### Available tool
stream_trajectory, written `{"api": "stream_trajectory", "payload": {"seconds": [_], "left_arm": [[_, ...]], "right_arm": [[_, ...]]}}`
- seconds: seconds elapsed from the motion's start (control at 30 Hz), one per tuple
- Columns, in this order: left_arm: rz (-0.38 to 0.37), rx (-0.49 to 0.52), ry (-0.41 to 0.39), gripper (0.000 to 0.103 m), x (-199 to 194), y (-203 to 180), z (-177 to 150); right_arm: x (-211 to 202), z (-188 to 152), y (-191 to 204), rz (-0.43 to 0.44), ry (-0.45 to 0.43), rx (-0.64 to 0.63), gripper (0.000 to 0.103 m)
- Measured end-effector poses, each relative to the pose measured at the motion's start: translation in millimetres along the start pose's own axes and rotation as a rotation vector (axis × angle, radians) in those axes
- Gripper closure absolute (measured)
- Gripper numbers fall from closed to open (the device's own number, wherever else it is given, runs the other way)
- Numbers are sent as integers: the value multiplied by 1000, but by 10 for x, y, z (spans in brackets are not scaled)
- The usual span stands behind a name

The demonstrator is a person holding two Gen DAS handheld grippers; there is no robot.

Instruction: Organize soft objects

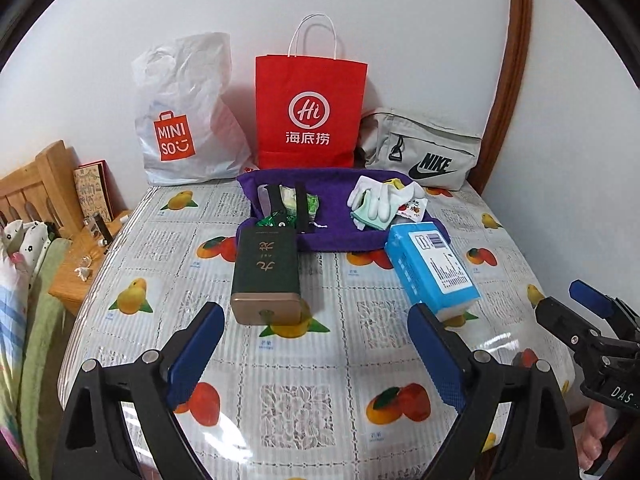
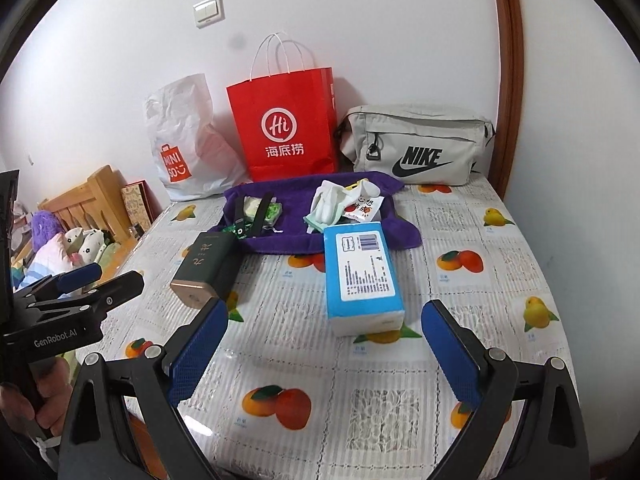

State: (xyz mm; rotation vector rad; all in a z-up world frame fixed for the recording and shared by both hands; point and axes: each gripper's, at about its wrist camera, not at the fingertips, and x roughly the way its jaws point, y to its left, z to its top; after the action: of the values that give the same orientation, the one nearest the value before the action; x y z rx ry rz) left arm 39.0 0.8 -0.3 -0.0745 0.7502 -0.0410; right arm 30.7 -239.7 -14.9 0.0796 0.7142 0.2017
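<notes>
With both sets held low over the near edge of the table (image 1: pixel 320 380), the left tongs (image 1: pixel 316 344) are spread wide and grip nothing; blue pads face each other across bare fruit-print cloth. Right tongs (image 2: pixel 324 344) likewise released, nothing between them.

Left wrist view: right tongs appear at the far right edge, off to the side of the left pair, well apart from any object.

Just beyond the left tongs: dark green box (image 1: pixel 266 272) with gold end cap, lying flat, cap toward the camera, slightly left of the tongs' centre line. Not touching either pad.

Ahead of the right tongs: blue tissue pack (image 2: pixel 360 276), lying flat, label up, near end roughly between the lines of the two pads but beyond their tips. In the left view it sits just past the right-hand pad.

Farther: purple cloth (image 1: pixel 340 236) spread on the table. The far end of the green box and the far end of the tissue pack both reach its near edge. On it, left: black straps (image 1: pixel 288 208) over small green packets. On it, right: white gloves (image 1: pixel 376 196) in a loose heap with a pale green cloth and a small printed sachet.

Back, against the wall: white Miniso bag (image 1: pixel 180 120), red paper bag (image 1: pixel 310 112), grey Nike pouch (image 1: pixel 424 152).
</notes>
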Motion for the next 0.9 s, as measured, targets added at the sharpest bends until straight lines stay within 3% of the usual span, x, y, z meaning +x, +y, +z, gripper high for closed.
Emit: {"api": "stream_trajectory", "payload": {"seconds": [0.9], "left_arm": [[4, 1, -28, 10, -206, -78, -125]], "right_arm": [[-182, -154, 15, -7, -12, -16, 7]]}}
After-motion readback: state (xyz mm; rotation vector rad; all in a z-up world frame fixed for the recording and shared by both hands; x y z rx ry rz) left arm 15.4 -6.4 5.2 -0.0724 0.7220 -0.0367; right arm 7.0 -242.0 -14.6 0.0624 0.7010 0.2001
